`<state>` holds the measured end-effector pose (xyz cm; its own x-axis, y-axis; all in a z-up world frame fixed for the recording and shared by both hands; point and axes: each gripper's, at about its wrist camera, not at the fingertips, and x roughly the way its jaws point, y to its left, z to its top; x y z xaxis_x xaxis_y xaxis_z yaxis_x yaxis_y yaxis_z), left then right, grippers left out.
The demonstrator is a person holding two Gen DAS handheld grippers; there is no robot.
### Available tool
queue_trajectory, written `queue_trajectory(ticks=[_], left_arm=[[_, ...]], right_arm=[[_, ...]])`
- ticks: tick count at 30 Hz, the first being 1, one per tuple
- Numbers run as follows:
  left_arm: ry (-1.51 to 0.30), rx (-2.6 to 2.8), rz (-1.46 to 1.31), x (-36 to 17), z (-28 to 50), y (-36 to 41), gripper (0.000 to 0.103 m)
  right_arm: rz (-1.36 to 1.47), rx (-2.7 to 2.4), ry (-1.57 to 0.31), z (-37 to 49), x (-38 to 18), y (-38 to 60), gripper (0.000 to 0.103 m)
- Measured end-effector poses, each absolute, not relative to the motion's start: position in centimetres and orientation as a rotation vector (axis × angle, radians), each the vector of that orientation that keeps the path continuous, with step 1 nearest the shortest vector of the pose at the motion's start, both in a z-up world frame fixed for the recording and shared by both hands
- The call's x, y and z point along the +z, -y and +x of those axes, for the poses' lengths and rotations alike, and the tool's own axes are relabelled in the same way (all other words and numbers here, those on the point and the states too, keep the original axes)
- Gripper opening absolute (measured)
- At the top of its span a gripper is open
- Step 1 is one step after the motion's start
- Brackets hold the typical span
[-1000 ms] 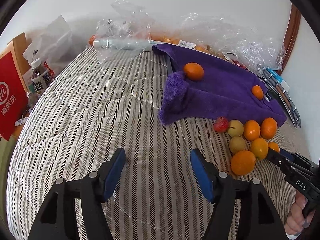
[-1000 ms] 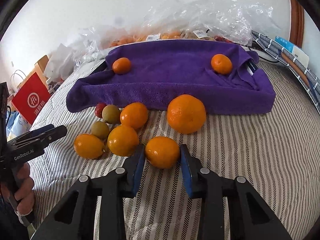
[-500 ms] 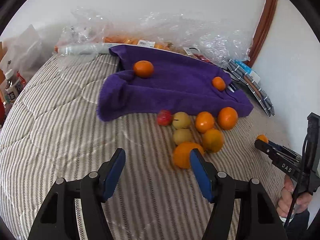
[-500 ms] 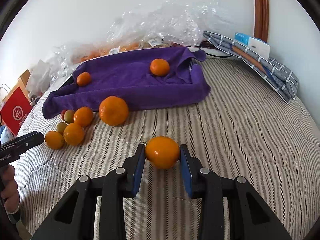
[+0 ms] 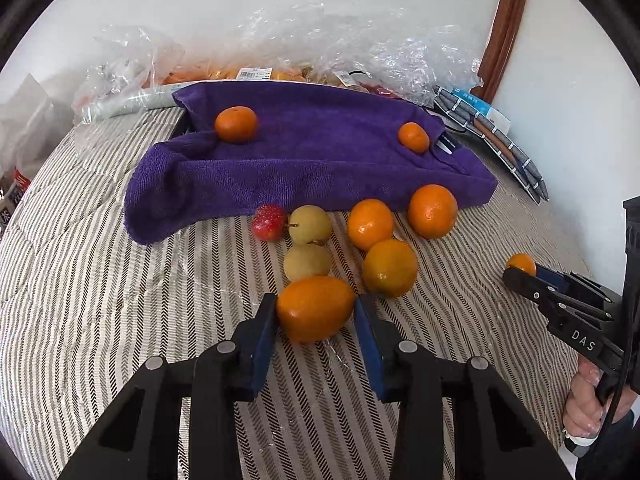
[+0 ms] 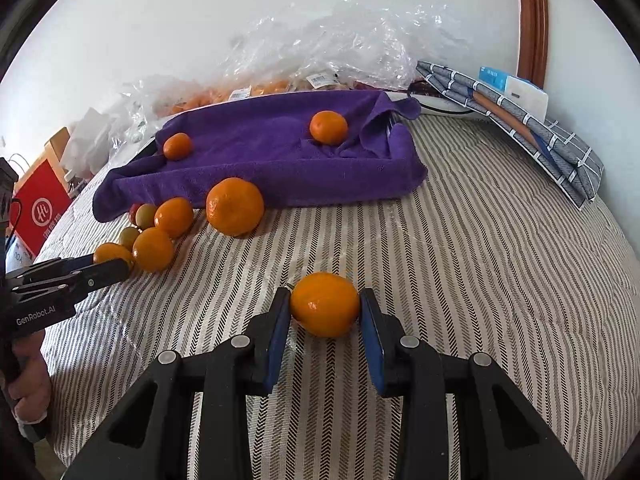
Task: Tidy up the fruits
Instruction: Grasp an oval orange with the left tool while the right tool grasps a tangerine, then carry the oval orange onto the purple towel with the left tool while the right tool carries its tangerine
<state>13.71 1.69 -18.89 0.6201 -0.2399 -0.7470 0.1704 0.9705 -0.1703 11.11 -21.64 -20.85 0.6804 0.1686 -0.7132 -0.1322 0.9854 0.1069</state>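
Observation:
My left gripper point(image 5: 315, 312) is shut on an orange point(image 5: 315, 307) at the near edge of a fruit cluster on the striped bed. Behind it lie two yellow-green fruits point(image 5: 309, 225), a red fruit point(image 5: 270, 222) and three more oranges point(image 5: 390, 267). My right gripper point(image 6: 325, 307) is shut on another orange point(image 6: 325, 304), off to the right of the cluster over bare bedding; it also shows in the left wrist view point(image 5: 560, 300). A purple towel point(image 5: 312, 156) holds two small oranges point(image 5: 236, 124), one at each end.
Clear plastic bags point(image 5: 320, 56) with more fruit lie behind the towel by the wall. Folded grey checked cloth and a box point(image 6: 532, 120) sit at the back right. A red paper bag point(image 6: 40, 208) stands off the bed's left edge.
My left gripper moved forward and right and closed on the nearest orange. My right gripper carried its orange away from the cluster to the right.

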Motion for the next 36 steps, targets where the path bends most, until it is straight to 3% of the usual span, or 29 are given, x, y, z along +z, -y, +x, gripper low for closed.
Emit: queue_trajectory(ticks=[13,36], left_arm=[[-0.803,-0.114,-0.239,-18.5,11.9,-7.7,0.037],[-0.708,-0.073,-0.325,-17.8,10.9,-9.8,0.037]], right_arm=[[0.154,0.179,-0.782,10.9,-20.7,23.0,0.034],[0.189,0.164,-0.762,8.8,-19.6,22.6,0.034]])
